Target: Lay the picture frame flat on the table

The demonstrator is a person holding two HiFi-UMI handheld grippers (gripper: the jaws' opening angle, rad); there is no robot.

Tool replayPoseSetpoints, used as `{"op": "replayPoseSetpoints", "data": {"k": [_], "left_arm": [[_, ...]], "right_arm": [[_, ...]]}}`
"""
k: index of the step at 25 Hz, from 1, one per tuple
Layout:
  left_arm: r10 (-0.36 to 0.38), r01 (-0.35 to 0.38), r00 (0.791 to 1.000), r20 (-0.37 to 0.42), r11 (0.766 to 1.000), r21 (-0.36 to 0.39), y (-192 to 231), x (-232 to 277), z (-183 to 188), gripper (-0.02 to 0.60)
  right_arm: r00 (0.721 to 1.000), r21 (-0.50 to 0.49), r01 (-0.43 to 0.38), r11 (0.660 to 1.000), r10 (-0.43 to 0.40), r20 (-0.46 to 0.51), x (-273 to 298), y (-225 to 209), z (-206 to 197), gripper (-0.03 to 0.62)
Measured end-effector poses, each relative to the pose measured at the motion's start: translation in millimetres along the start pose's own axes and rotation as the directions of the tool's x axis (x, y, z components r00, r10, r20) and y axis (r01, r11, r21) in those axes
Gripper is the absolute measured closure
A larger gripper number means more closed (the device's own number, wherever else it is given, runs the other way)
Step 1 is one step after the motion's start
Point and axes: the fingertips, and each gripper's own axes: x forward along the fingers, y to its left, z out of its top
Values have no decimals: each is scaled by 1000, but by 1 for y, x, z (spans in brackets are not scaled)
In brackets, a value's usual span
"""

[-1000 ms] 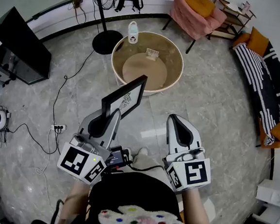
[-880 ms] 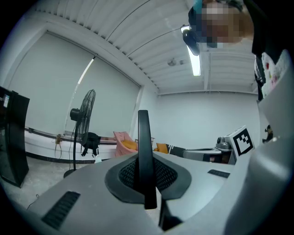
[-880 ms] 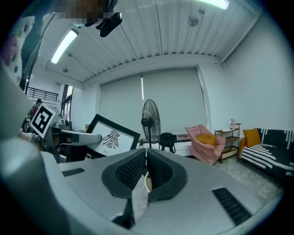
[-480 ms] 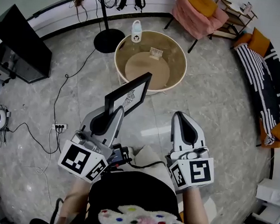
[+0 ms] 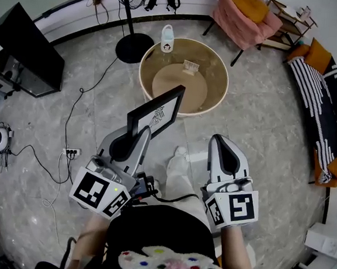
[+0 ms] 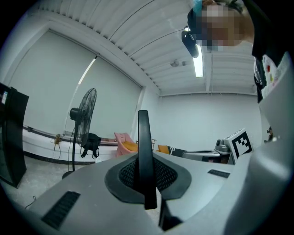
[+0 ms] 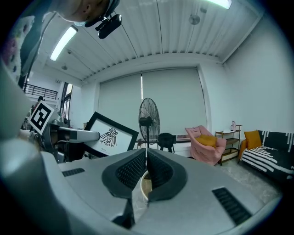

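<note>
Short of the round table [image 5: 218,71], my left gripper [image 5: 140,134] pinches the picture frame [image 5: 157,113] edgewise to carry it; right gripper [image 5: 224,143] clenched, empty.

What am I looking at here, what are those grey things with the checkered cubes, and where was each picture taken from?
Those are two hand-held grippers, not a robot: a person carries one in each hand. The top-down picture comes from a camera on the person's head. The other two come from cameras riding on the grippers, looking along their jaws. The left gripper is clamped on the edge of a black picture frame with an insect drawing, holding it up in the air. The right gripper is shut and empty. Ahead stands a round table with a small bottle and a little card-like item on it. The frame is not on it yet.
</note>
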Motion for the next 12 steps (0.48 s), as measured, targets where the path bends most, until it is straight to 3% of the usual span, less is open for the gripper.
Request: {"op": "replayPoseSetpoints", "data": {"k": [12], "left_arm": [[53, -53, 998, 28, 999, 11, 18, 93, 22, 552]], "right_arm": [[996, 9, -81, 997, 80, 34, 74, -77, 22, 557]]}}
